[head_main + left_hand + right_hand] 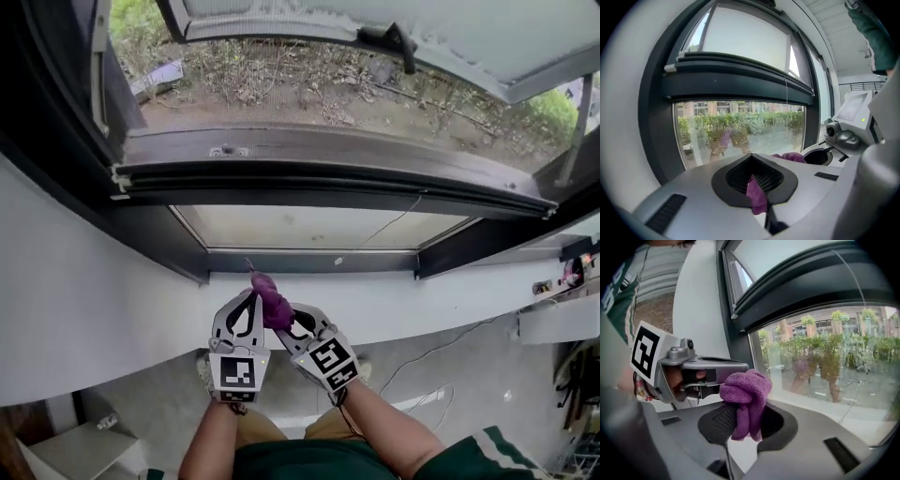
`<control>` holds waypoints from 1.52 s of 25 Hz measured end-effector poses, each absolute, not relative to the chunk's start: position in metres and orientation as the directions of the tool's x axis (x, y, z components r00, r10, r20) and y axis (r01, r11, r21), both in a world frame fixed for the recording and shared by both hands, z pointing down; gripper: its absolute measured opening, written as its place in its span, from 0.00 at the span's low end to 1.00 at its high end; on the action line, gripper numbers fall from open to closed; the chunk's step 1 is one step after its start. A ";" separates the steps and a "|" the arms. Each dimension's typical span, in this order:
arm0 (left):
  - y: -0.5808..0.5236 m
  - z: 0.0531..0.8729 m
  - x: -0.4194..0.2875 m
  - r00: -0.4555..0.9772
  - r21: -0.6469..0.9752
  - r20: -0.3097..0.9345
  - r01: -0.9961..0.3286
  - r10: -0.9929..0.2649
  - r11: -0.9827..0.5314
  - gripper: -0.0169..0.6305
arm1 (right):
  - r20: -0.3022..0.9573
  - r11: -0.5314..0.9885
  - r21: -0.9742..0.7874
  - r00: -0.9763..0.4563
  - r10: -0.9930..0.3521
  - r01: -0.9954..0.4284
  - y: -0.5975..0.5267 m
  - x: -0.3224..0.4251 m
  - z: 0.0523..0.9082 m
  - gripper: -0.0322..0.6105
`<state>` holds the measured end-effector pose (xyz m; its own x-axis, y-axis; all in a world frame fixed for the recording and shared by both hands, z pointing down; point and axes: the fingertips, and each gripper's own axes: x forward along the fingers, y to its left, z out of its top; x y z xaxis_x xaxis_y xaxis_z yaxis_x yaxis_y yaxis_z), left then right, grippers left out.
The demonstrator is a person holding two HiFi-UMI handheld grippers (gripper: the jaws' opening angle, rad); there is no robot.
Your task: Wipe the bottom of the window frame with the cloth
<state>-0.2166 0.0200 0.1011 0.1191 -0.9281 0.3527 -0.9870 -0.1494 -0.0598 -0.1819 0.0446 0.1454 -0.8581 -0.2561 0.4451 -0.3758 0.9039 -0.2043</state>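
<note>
A purple cloth (271, 298) hangs bunched between my two grippers, just below the dark bottom rail of the window frame (309, 262). In the head view my left gripper (250, 294) and right gripper (282, 316) meet tip to tip at the cloth. In the left gripper view the left gripper (757, 190) is shut on a thin corner of the cloth (756, 196). The right gripper (742, 420) is shut on the thick bunch of cloth (746, 399), with the left gripper (696, 373) close beside it.
An upper dark frame sill (309, 173) lies above a fixed glass pane (319, 225). The opened sash with its handle (400, 42) tilts outward overhead. A white wall ledge (112, 309) runs beneath the window. A cable (441, 347) and a white box (558, 319) lie at the right.
</note>
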 end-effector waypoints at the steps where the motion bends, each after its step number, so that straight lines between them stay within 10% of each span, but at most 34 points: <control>1: 0.016 0.094 -0.212 0.129 -0.063 0.344 -0.985 -0.930 -0.160 0.04 | 0.437 0.902 -0.197 -0.858 -0.269 -0.383 0.040 -0.178 0.139 0.22; 38: -0.006 -0.079 -0.098 0.487 -0.120 0.136 -0.856 -0.863 -0.502 0.04 | 0.188 0.763 -0.030 -0.753 -0.630 -0.646 0.009 -0.054 -0.051 0.22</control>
<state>-0.0979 -0.0064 -0.0787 0.4868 -0.8629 0.1361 -0.8564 -0.5021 -0.1200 -0.0539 0.0092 -0.0512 -0.7533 -0.6304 0.1876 -0.6459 0.7628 -0.0305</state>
